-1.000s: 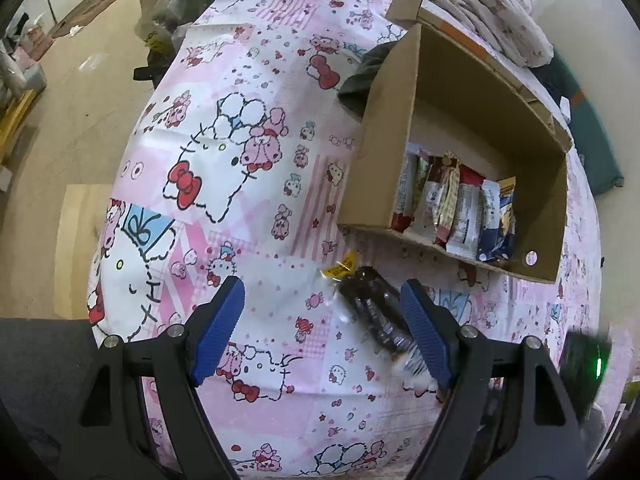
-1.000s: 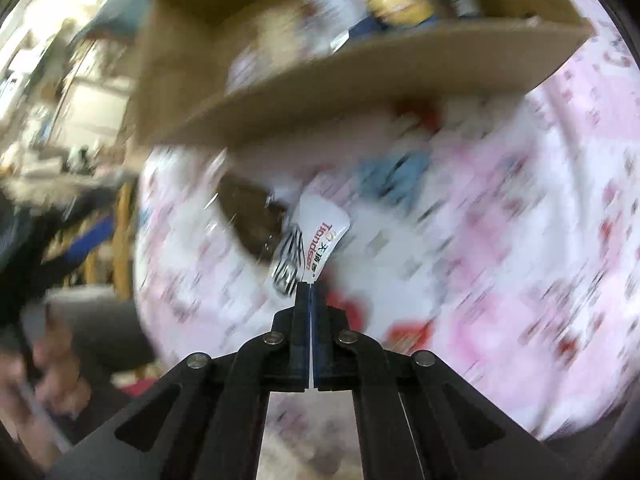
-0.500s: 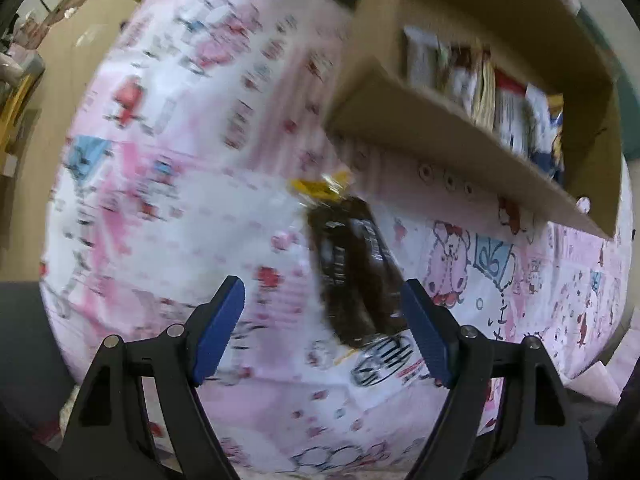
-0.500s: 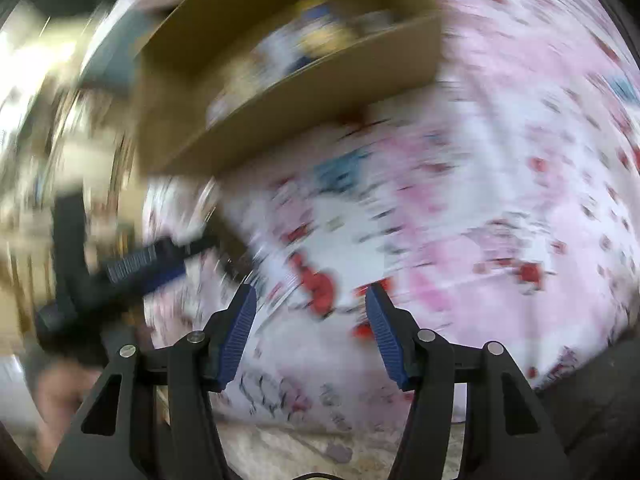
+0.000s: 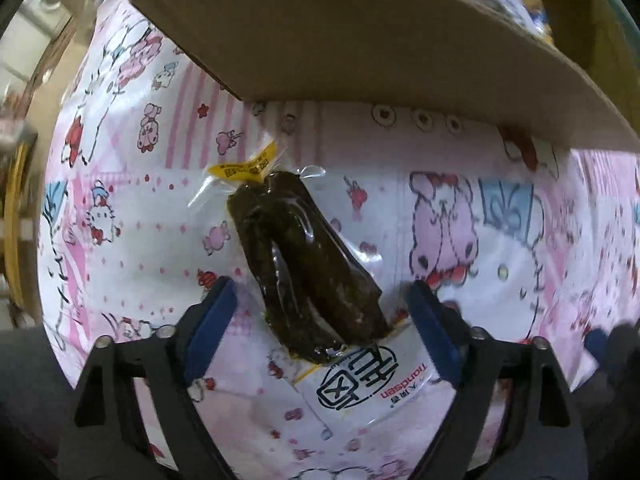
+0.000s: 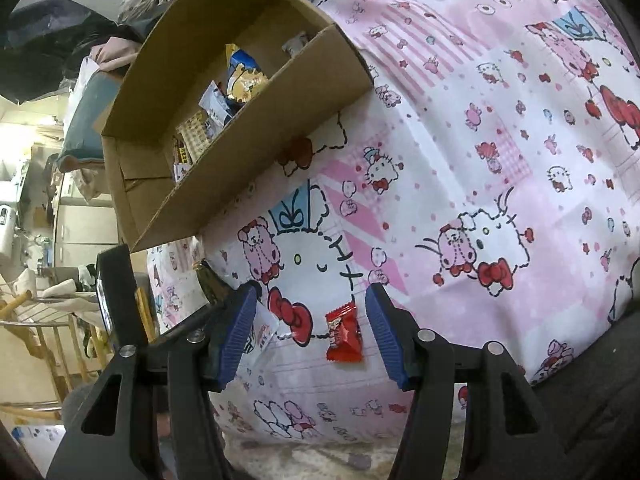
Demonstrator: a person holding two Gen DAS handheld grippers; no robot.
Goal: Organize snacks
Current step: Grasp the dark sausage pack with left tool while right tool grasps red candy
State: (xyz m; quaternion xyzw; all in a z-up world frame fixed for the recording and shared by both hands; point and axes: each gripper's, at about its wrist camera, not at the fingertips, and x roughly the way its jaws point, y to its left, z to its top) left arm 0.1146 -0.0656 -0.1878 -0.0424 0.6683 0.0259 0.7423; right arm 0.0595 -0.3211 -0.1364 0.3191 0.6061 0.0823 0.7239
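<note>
A dark brown snack in a clear packet [image 5: 308, 264], with a yellow label at its far end and a white printed end near me, lies on the pink cartoon cloth [image 5: 480, 184]. My left gripper [image 5: 320, 296] points down over it, open. Its blue pads [image 5: 212, 328] stand on either side of the packet's near end and do not touch it. My right gripper [image 6: 311, 296] is open too. A small red sweet packet [image 6: 344, 334] lies on the cloth and shows between its fingers, unpressed. The brown packet's end [image 6: 210, 284] peeks out behind the right gripper's left finger.
An open cardboard box [image 6: 256, 128] lies on the cloth with several snack packets [image 6: 240, 80] standing in a row inside; its wall [image 5: 360, 40] fills the top of the left wrist view. A dark part of the left gripper [image 6: 116, 292] shows at the left. Room clutter lies beyond the cloth's edge.
My right gripper let go of the brown packet's white end, opened, and swung away over the cloth. My left gripper came down over the packet, which now fills the space between its fingers.
</note>
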